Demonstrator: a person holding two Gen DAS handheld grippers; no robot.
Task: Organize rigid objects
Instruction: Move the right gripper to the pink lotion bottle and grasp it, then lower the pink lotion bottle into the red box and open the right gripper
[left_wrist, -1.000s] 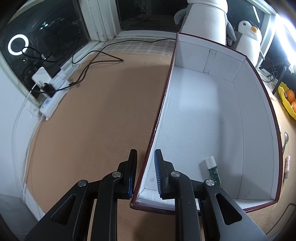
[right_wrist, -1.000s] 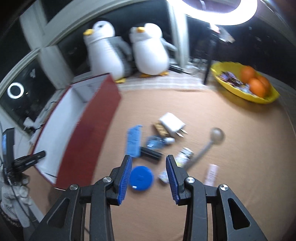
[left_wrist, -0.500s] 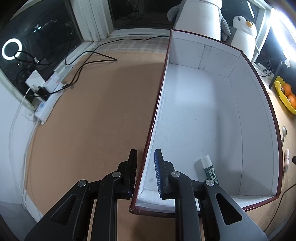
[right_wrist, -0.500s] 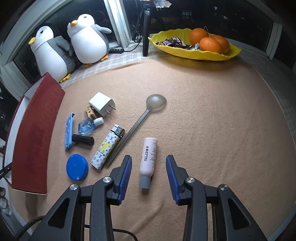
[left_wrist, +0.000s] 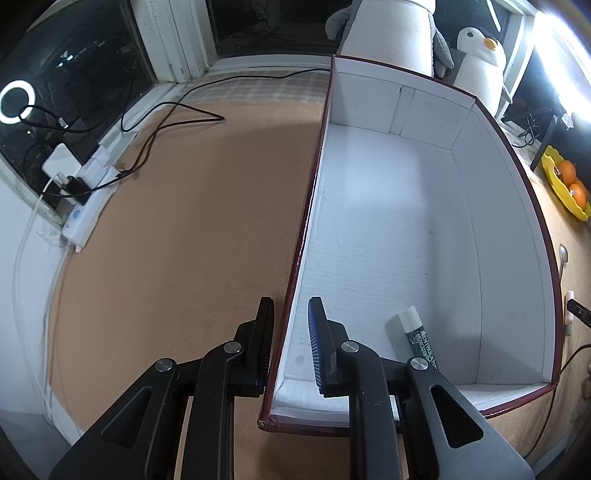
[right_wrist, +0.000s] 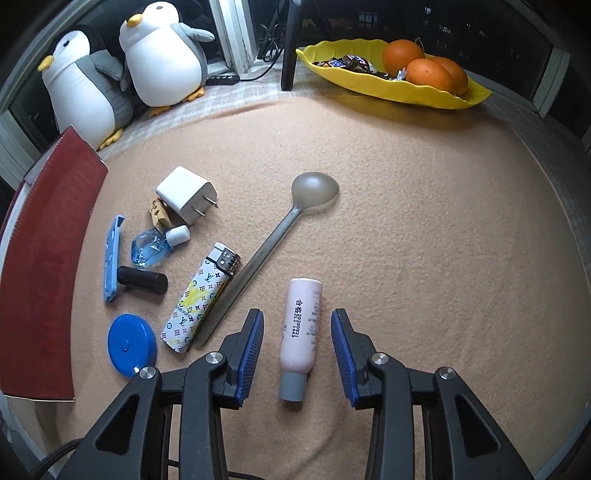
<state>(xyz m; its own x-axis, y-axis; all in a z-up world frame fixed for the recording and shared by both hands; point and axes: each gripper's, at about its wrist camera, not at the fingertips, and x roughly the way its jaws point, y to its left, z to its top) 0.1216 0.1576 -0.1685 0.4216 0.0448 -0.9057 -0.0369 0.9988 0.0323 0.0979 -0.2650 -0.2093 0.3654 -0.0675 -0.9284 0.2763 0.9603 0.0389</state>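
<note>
Tube (right_wrist: 300, 328), pink with grey cap, lies flat on the tan cloth (right_wrist: 424, 258) between my right gripper (right_wrist: 297, 356) fingers. Jaws spread, pads clear of it on both sides. Beside it to the left: spoon (right_wrist: 280, 240), lighter (right_wrist: 201, 297), blue disc (right_wrist: 131, 343), black cylinder (right_wrist: 142, 279), blue strip (right_wrist: 112, 264), small blue bottle (right_wrist: 157, 245), white charger (right_wrist: 186, 199). Small brown item behind the charger, can't identify.

Left gripper (left_wrist: 290, 350) pinches the box (left_wrist: 509, 221) wall at its near left corner, one finger outside, one inside. Green-and-white stick (left_wrist: 415, 334) lies in the box, lower end hidden behind the finger (left_wrist: 323, 350). In the right view only the box's red outer wall shows, cut off at frame edge.
</note>
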